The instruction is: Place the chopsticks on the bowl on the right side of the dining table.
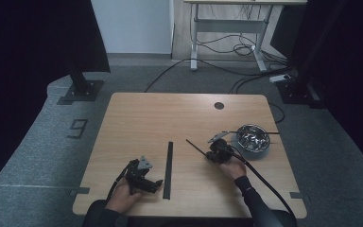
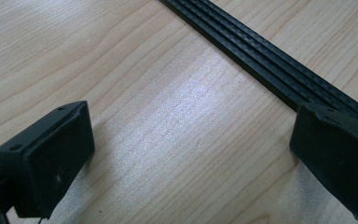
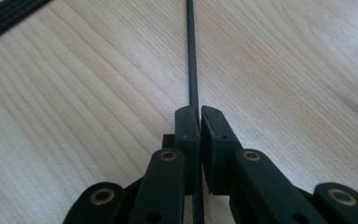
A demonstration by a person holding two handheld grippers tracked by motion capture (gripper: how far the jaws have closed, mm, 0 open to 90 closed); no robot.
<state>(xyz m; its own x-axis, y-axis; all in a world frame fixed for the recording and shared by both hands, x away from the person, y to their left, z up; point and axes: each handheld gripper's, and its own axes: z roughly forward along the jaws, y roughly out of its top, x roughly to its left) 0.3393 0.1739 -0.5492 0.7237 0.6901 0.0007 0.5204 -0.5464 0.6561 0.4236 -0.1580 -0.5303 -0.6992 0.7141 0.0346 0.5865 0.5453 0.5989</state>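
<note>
A long black ribbed strip [image 1: 169, 169] lies lengthwise on the wooden table [image 1: 137, 113], left of centre; the left gripper view has it running across the top right [image 2: 261, 56]. My left gripper [image 1: 155, 185] rests low on the table just left of the strip, jaws wide open [image 2: 191, 154], its right pad touching or overlapping the strip's edge. My right gripper [image 1: 208, 154] is shut on a thin black rod [image 1: 194, 145] that points up and left; in the right gripper view the rod [image 3: 192, 56] runs straight out from between the closed pads [image 3: 199, 114].
A shiny metal bowl [image 1: 253, 137] sits right of my right gripper, near the table's right edge. A round black grommet hole [image 1: 219, 105] is near the far edge. A desk frame and cables lie on the floor beyond.
</note>
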